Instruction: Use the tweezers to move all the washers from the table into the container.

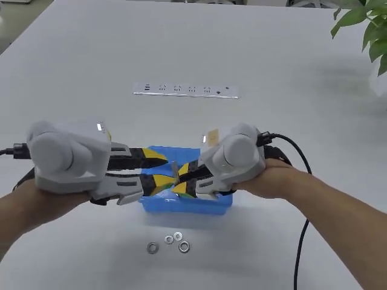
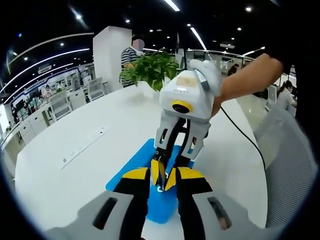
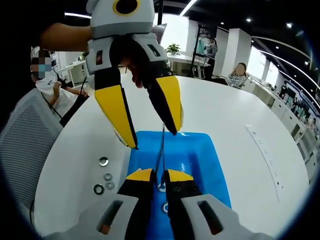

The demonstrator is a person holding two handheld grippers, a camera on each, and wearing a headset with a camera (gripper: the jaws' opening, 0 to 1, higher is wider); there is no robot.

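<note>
1. The right gripper [image 3: 160, 174], at the bottom centre of its own view, is clamped on the tweezers [image 3: 161, 147]. Their thin metal legs run up the frame over the blue container [image 3: 200, 160].
2. The left gripper [image 3: 155, 139] reaches in from the top of that view with its yellow jaws spread wide and nothing held between them. One jaw stands on either side of the tweezers; whether either touches them I cannot tell.
3. In the head view four washers [image 1: 184, 246] lie in a loose cluster on the table [image 1: 272, 72] at lower centre, just in front of the container's near wall.
4. In the right gripper view the same washers sit at lower left beside the container, and what look like two more rest on its floor.
5. The washers look light, stiff, flat and slick, so they will probably skate on the smooth tabletop or flip out of the tips. The safest hold is likely one tip through the hole and the other on the outer edge, squeezed gently.
6. The tweezers are springy — clamping them too hard would likely close the tips early.
</note>
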